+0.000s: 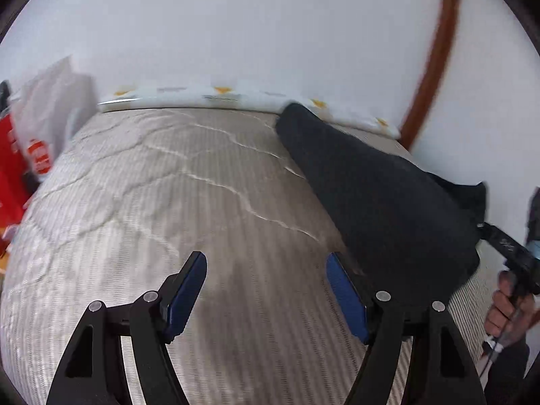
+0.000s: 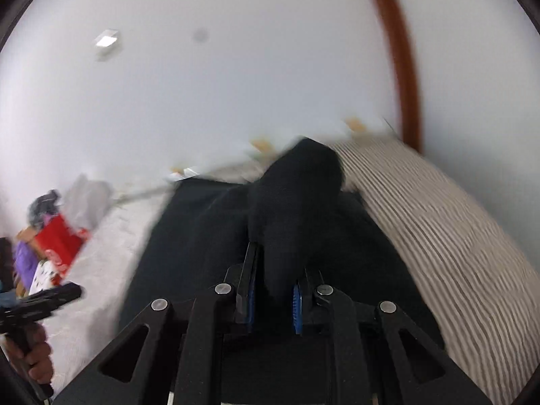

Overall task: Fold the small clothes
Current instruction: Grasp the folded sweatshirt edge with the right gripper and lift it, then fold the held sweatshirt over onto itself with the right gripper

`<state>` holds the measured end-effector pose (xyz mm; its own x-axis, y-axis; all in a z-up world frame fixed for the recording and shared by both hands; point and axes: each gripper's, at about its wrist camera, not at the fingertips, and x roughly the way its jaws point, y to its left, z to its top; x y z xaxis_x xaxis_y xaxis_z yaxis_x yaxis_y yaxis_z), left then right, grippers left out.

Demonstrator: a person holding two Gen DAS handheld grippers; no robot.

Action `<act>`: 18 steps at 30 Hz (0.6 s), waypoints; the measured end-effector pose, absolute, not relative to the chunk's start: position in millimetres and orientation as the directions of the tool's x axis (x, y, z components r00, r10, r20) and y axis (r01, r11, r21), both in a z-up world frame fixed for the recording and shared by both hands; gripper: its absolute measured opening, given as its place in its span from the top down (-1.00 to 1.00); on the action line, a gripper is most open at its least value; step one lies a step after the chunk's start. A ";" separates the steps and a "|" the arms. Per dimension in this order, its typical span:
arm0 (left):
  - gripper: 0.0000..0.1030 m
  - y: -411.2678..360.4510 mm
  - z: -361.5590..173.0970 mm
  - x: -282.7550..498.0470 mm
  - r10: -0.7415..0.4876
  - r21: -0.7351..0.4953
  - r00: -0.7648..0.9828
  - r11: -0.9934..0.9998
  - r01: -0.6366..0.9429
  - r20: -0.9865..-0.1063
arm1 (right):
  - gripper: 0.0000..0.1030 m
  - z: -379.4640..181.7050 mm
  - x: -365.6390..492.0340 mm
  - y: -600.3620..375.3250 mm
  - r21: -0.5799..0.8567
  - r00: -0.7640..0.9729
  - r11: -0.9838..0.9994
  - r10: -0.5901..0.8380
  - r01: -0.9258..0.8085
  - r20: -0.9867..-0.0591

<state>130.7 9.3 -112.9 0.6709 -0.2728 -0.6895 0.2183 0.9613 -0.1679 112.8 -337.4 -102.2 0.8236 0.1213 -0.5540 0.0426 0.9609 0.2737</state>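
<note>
One striped bed — white wall, left tongs released, right tongs grasping black garment.

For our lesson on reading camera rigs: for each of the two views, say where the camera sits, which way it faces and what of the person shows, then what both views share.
Left wrist: on the left gripper, facing down over the striped bed; its jaws stand open, empty; the other hand shows.
Right wrist: on the right gripper, facing along the black garment pinched between its pads.
Shared: bed, garment, white wall.
</note>
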 end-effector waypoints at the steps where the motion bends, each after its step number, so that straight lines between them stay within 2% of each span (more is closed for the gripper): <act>1: -0.39 3.5 -113.9 130.8 -0.282 -0.163 0.663 0.958 0.237 -0.694 | 0.66 -114.7 112.3 -348.6 0.301 0.802 0.953 0.145 0.045 -0.580; 2: -0.39 -3.0 -114.7 129.5 -0.287 -0.154 0.658 0.955 0.254 -0.696 | 0.61 -120.8 110.3 -354.1 0.315 0.795 0.948 0.156 0.046 -0.586; 6: -0.39 -16.6 -114.5 120.1 -0.329 -0.155 0.653 0.938 0.310 -0.682 | 0.11 -122.7 102.1 -354.3 0.281 0.809 0.958 0.120 0.058 -0.576; 9: -0.40 -26.1 -116.0 113.5 -0.350 -0.144 0.643 0.925 0.351 -0.681 | -0.12 -119.6 107.1 -355.5 0.335 0.813 0.941 0.159 0.048 -0.561; 11: -0.40 -31.7 -117.9 107.4 -0.339 -0.108 0.652 0.923 0.368 -0.678 | -0.16 -119.0 117.8 -358.8 0.363 0.806 0.930 0.179 0.047 -0.564; 18: -0.48 -43.1 -121.0 87.4 -0.395 -0.114 0.614 0.888 0.445 -0.683 | -0.15 -130.8 171.6 -366.8 0.432 0.771 0.891 0.173 0.143 -0.613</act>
